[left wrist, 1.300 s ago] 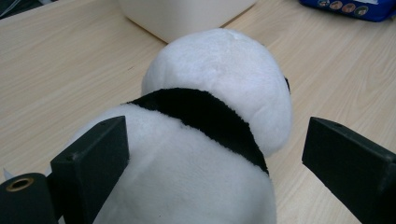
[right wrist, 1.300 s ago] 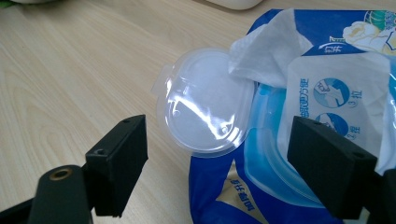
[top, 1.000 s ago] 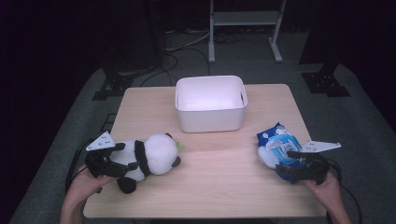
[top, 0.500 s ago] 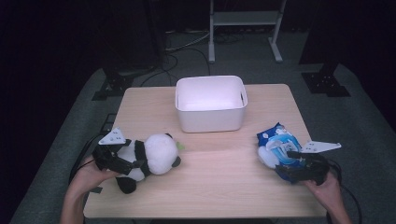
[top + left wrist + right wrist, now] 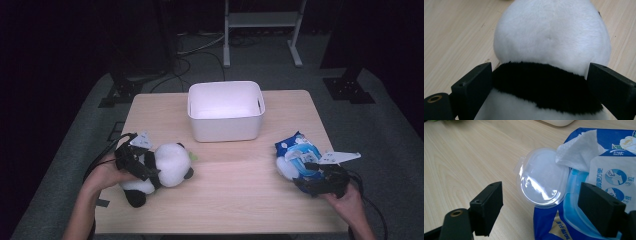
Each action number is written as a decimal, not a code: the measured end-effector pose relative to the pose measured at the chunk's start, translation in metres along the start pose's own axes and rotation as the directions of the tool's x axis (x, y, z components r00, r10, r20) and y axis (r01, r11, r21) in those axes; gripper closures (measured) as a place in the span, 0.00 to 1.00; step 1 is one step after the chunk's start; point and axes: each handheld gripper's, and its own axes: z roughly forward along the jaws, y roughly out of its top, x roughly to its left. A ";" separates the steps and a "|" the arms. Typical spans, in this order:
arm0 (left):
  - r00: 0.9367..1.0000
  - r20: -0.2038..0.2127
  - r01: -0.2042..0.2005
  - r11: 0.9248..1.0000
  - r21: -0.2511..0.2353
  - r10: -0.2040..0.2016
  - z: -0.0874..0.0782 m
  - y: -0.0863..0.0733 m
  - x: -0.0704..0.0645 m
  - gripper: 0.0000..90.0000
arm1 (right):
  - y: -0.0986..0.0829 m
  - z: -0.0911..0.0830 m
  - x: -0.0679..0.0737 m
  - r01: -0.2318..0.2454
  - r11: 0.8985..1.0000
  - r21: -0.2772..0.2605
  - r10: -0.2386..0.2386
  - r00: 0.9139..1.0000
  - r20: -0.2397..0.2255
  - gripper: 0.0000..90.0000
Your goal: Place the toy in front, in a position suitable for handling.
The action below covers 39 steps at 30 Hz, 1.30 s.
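A black-and-white panda plush [image 5: 172, 162] lies at the table's front left. My left gripper [image 5: 144, 169] is pushed onto it from the left. Its open jaws straddle the black band of the panda [image 5: 546, 90] below the white head, and my left gripper [image 5: 539, 75] has fur pressed against both jaws. A blue wet-wipes pack [image 5: 296, 152] lies at the front right with its clear lid flipped open and a wipe sticking out. My right gripper [image 5: 314, 176] stands open at its near end. The jaws of my right gripper [image 5: 540, 205] sit on either side of the wipes pack [image 5: 599, 182] and its clear lid [image 5: 541, 181].
A white rectangular bin [image 5: 225, 129] stands at the back middle of the wooden table [image 5: 240, 200]. Dark floor, cables and stand legs surround the table. A hand holds each gripper at the near edge.
My left gripper has moved right and forward, so its jaws now straddle the panda. The right gripper and the wipes pack have stayed put.
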 end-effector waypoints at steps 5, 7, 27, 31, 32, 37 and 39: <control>0.999 0.045 -0.009 1.000 0.012 0.008 0.011 0.002 0.003 0.03 | 0.000 -0.001 -0.001 -0.003 1.000 -0.009 0.003 1.000 -0.004 0.21; 0.998 0.054 -0.022 1.000 0.018 0.021 0.014 0.003 0.004 0.03 | 0.000 -0.001 -0.001 -0.008 1.000 -0.010 0.008 1.000 -0.008 0.21; 0.992 0.088 -0.094 0.993 0.072 0.088 0.018 0.006 0.005 0.24 | 0.001 -0.001 0.002 0.001 1.000 -0.023 -0.002 0.999 -0.039 0.21; 0.993 0.086 -0.087 0.995 0.055 0.082 0.015 0.004 0.004 0.26 | 0.001 -0.002 0.002 -0.002 1.000 -0.027 0.001 0.999 -0.043 0.21; 0.993 0.086 -0.080 0.995 0.052 0.075 0.014 0.004 0.004 0.27 | 0.001 -0.002 0.002 0.001 1.000 -0.027 -0.002 0.999 -0.041 0.21; 0.991 0.102 -0.085 0.996 0.035 0.082 0.011 0.006 0.002 0.29 | 0.001 -0.003 0.002 -0.003 0.999 -0.032 0.002 0.999 -0.042 0.21; 0.990 0.111 -0.090 0.996 0.031 0.086 0.011 0.007 0.001 0.30 | 0.001 -0.004 0.001 -0.005 0.999 -0.034 0.003 0.999 -0.042 0.21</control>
